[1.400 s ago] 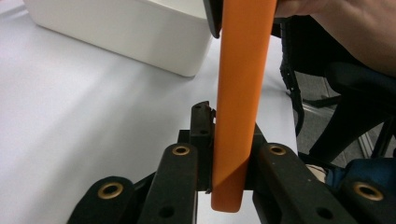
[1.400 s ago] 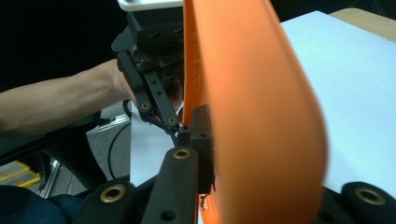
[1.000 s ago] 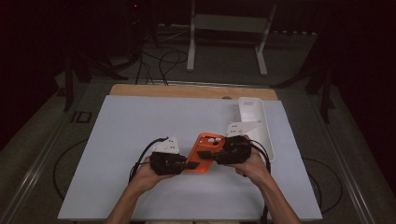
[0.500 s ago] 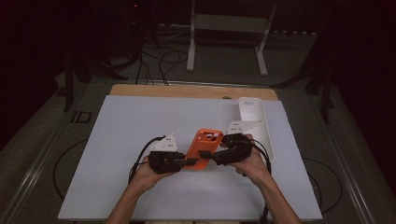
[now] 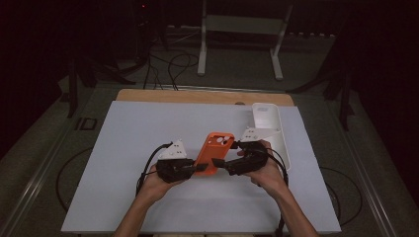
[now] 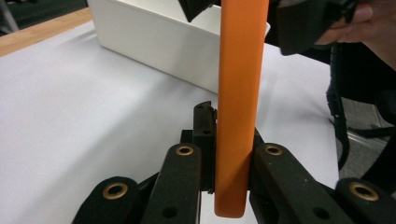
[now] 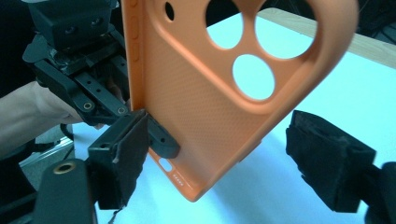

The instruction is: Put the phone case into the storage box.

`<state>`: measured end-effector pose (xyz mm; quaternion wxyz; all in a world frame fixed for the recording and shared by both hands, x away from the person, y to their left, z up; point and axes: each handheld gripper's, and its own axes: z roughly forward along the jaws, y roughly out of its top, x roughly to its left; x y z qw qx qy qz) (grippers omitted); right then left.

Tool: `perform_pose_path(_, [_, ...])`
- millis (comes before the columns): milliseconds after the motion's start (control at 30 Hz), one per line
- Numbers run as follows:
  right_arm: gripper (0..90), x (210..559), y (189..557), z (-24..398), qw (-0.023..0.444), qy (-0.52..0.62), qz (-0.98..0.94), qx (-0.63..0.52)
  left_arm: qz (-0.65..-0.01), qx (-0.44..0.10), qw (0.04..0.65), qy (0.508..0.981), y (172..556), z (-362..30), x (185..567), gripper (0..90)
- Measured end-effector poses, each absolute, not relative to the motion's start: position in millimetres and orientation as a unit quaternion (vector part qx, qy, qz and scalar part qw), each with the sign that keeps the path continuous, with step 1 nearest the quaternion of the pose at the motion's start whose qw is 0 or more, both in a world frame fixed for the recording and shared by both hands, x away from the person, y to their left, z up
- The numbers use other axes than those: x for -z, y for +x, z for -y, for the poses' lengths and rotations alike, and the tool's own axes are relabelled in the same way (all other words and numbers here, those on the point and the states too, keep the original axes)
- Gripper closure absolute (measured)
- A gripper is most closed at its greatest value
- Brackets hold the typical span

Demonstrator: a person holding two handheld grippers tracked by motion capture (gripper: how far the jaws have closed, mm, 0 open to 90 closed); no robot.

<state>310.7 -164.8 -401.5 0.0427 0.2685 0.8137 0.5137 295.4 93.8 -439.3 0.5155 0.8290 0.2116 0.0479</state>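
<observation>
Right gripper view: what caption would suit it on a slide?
Orange phone case stands between the right gripper's opening jaws while the left gripper clamps its edge.

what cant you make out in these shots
- Inside of the white tray: high view, too small and angled to show any contents; in the left claw view the orange phone case hides part of it.
- Left claw pads: the case's edge covers them.
- Top of the case: cut off by the upper edge in both claw views.
- Right claw: tips too small in the high view.

Orange phone case, white tray, black grippers, pale grey table.
</observation>
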Motion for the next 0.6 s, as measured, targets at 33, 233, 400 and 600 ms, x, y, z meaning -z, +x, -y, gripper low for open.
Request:
perform_pose_path(33, [19.5, 401.2, 310.5, 165.1, 0.045, 0.269, -0.814, -0.513, -0.214, -0.053, 0.515, 0.828, 295.2, -93.8, 439.0, 85.1])
perform_pose_path(233, [17.3, 400.6, 309.2, 165.2, 0.060, 0.276, -0.814, -0.507, -0.227, -0.067, 0.517, 0.823, 294.3, -94.6, 437.8, 85.1])
perform_pose_path(400, [16.5, 400.0, 308.1, 164.7, 0.066, 0.280, -0.812, -0.507, -0.237, -0.083, 0.518, 0.818, 293.0, -94.8, 437.1, 85.1])
perform_pose_path(600, [16.2, 399.5, 307.7, 165.0, 0.071, 0.289, -0.808, -0.508, -0.250, -0.098, 0.515, 0.814, 292.3, -95.0, 437.2, 85.1])
